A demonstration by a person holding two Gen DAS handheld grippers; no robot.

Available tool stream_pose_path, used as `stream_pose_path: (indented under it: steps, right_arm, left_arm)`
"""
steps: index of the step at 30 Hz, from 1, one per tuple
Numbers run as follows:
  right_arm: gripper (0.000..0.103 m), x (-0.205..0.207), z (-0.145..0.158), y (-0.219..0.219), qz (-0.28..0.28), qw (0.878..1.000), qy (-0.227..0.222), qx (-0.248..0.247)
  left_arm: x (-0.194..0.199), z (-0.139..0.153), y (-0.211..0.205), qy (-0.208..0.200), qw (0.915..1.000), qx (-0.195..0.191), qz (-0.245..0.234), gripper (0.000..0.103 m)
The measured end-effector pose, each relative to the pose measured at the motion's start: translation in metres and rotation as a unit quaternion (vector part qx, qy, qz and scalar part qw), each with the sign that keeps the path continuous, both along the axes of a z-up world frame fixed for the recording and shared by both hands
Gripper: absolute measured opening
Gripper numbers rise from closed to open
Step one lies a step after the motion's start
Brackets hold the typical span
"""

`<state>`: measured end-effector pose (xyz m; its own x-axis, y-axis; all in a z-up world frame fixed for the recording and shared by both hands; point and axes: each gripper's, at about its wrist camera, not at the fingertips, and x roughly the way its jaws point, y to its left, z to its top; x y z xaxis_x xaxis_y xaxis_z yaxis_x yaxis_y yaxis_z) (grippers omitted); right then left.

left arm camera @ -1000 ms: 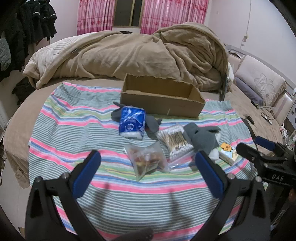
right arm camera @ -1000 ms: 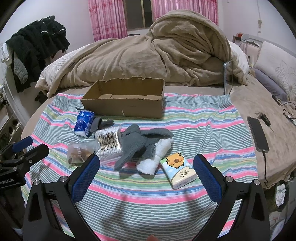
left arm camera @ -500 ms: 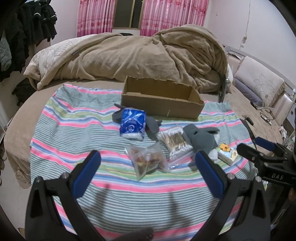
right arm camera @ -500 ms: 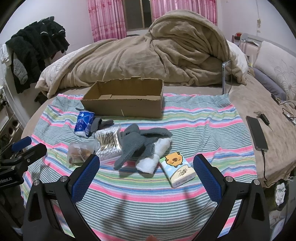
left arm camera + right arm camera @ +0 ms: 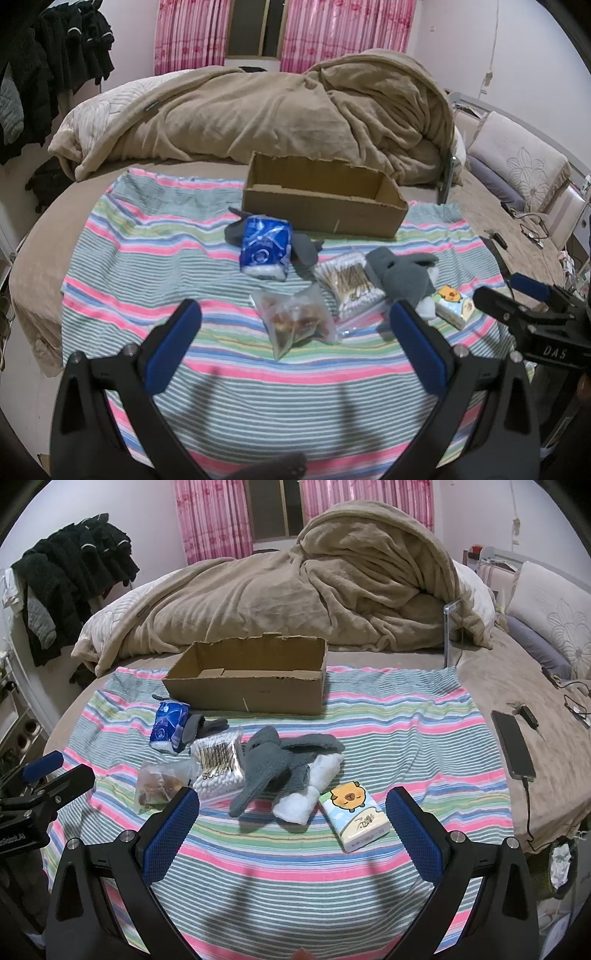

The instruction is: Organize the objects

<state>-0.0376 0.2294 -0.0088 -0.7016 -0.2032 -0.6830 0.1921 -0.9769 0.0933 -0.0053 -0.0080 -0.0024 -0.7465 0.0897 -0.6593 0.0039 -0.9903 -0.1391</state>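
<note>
Nothing was packed yet: the cardboard box (image 5: 255, 679) at 12 o'clock sat empty. The tissue pack (image 5: 356, 819), socks (image 5: 280, 764), cotton swabs (image 5: 219, 764) and snack bag (image 5: 295, 321) lay on the striped cloth (image 5: 388, 738). The left tool (image 5: 295, 343) and right tool (image 5: 291, 823) hovered wide, holding nothing.

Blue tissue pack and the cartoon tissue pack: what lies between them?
In the right wrist view, the cotton swab bag and grey gloves lie between the blue tissue pack and cartoon tissue pack.

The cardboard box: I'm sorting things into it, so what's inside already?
The cardboard box shows only bare floor and a loose inner flap in the right wrist view. Its near wall hides the front strip of floor.
</note>
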Motion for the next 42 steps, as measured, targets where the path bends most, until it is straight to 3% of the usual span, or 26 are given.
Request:
stream_pose_path:
  steps: [42]
  right_arm:
    - [0.103,-0.001,0.0,0.001,0.002,1.0,-0.003,0.001]
  left_arm:
    - [-0.008,-0.012,-0.002,-0.01,0.9993,0.029,-0.021,0.103]
